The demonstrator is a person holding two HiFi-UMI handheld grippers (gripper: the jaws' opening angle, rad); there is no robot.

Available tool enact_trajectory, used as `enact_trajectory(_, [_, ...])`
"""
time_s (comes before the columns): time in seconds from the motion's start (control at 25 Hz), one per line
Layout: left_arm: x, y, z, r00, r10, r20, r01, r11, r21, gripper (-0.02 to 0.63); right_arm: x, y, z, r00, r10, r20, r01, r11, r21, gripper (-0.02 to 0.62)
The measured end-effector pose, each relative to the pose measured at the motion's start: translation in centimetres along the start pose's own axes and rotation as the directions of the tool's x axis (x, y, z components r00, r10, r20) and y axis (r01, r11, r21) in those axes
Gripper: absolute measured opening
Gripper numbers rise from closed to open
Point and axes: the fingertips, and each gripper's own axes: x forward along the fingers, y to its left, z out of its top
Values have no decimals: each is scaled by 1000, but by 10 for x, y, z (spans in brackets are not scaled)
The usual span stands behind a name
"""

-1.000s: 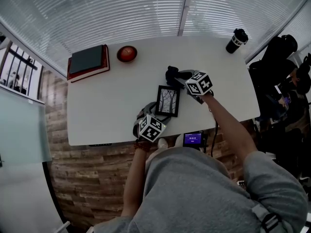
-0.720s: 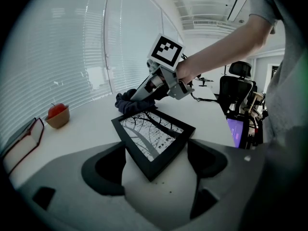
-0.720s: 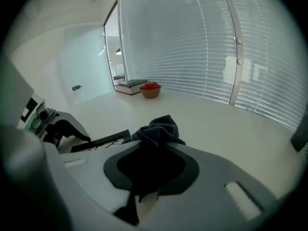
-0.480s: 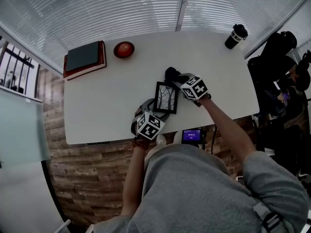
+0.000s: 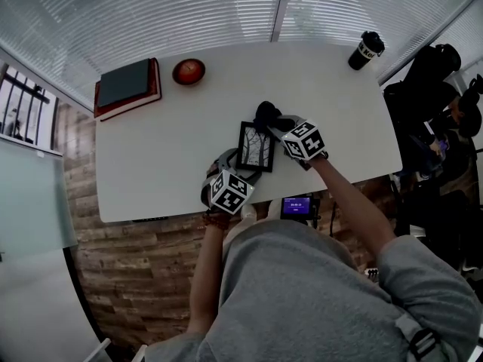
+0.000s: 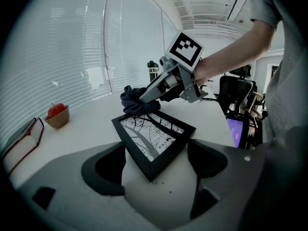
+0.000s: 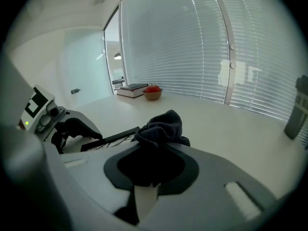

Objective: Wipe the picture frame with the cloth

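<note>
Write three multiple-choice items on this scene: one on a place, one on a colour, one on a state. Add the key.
1. The cloth sits: A at the picture frame's far corner; B beside the books; C in the bowl.
2. The frame's border is: A white; B black; C red.
3. The right claw is: A open, empty; B shut on the tumbler; C shut on the cloth.
Key: A, the cloth is bunched on that corner; B, the border is dark all round; C, the cloth is pinched between closed jaws.
</note>
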Motion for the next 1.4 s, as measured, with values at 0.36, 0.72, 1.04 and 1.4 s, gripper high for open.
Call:
enact_trajectory(0.36, [-1, 1, 0, 1000, 1, 1, -1, 1000, -1, 400, -16, 37, -18, 997, 74, 17, -74, 997, 8, 58])
enact_trajectory(0.72, [-1, 0, -1, 1000, 2, -3, -2, 1000, 3, 399, -29, 72, -32, 988, 154, 16, -154, 988, 30, 58])
enact_trajectory(1.04, [-1, 0, -1, 1000, 3, -1, -3, 1000, 4, 399, -36, 95, -41, 981, 194, 10, -194, 980, 35, 58])
enact_trajectory(1.4, [0, 0, -2, 1000, 8, -2, -8, 1000, 3, 400, -39, 105, -45, 969, 247, 5, -247, 964, 96, 58])
